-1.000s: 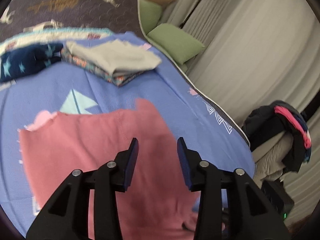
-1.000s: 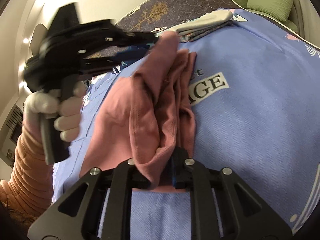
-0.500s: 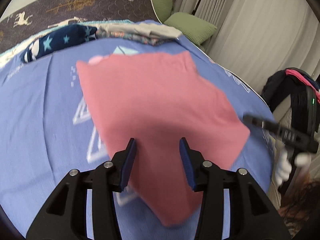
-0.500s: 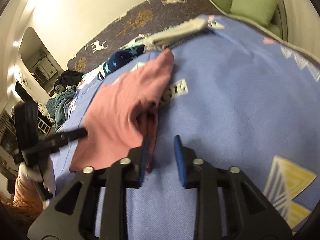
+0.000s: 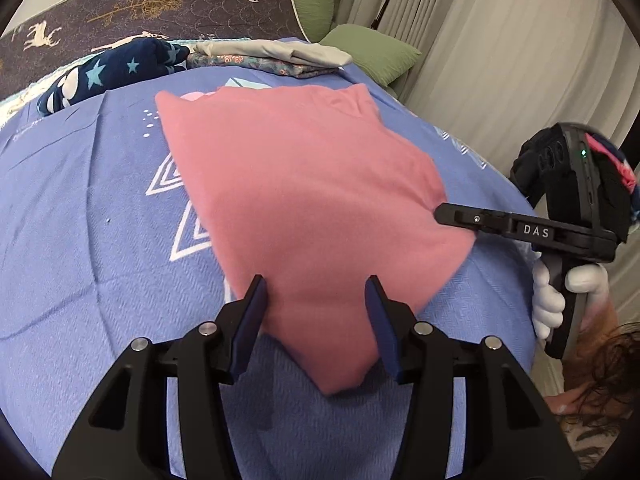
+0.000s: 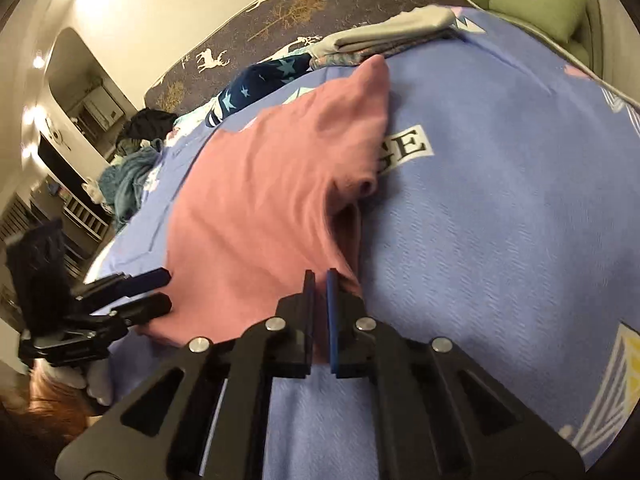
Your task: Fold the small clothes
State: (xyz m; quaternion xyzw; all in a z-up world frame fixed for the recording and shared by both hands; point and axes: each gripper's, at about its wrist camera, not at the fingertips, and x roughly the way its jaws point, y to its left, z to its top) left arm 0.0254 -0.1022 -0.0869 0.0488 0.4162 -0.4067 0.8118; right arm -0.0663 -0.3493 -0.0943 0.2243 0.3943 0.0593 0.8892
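A pink garment (image 5: 304,184) lies spread flat on the blue blanket (image 5: 80,240). My left gripper (image 5: 316,304) hovers over its near corner. Its jaws are opening, and the cloth lies below and between the blue pads (image 5: 256,304) without being pressed. In the right wrist view my right gripper (image 6: 320,280) is shut at the near edge of the pink garment (image 6: 256,208), a ridge of cloth running up to its tips. From the left wrist view the right gripper (image 5: 440,213) touches the garment's right edge, held by a white-gloved hand (image 5: 548,300).
A folded pile of grey and patterned clothes (image 5: 272,54) and a navy star-print garment (image 5: 116,70) sit at the far end of the bed. Green pillows (image 5: 372,54) and curtains stand beyond. A heap of clothes (image 6: 128,176) lies past the bed's left side.
The pink garment, lifted and bunched a second ago, now lies flat. The left gripper drew back to its near corner and widened. The right gripper opened, then shut at the edge.
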